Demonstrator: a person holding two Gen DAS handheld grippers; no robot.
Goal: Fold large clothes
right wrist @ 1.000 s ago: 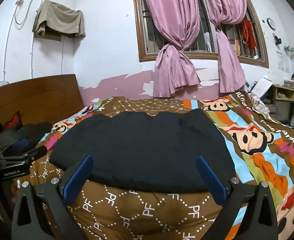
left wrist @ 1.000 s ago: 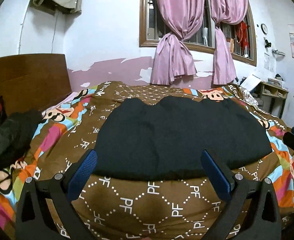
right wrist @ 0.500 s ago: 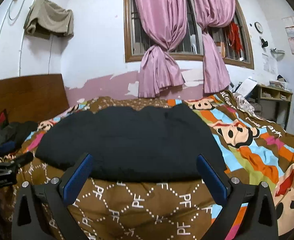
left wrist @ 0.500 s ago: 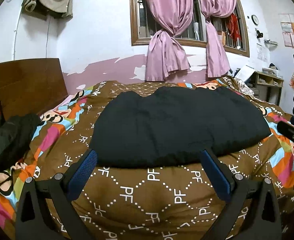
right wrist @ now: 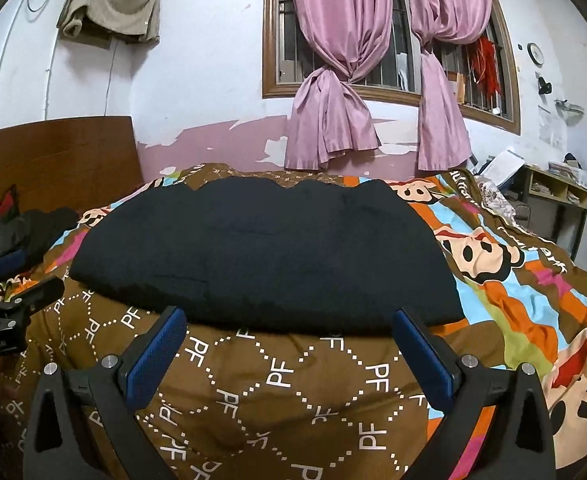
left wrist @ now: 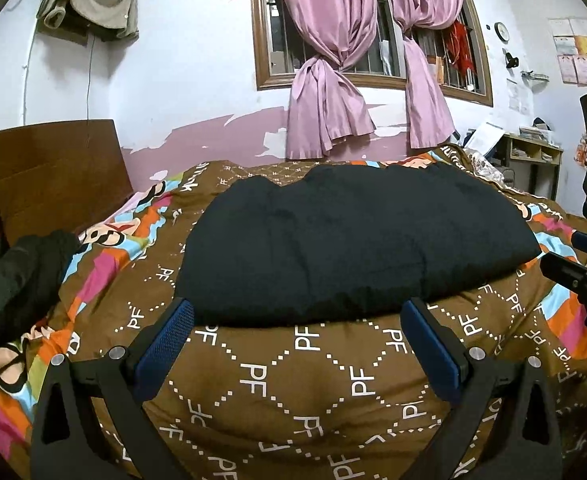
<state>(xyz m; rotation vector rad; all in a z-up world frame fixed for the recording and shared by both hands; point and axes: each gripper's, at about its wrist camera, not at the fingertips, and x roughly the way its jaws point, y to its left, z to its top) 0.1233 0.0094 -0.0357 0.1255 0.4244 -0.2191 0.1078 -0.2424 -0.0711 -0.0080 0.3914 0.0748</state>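
Left wrist view: both spread grippers, left gripper [left wrist: 297,312] and right gripper [right wrist: 289,320], have backed from the black garment [left wrist: 353,236].

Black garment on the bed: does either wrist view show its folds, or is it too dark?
Left wrist view: the black garment reads as a near-flat dark mass with faint creases; fisheye bends the window frame. Right wrist view: the garment is equally underexposed, one seam barely visible; sharp, no glare.
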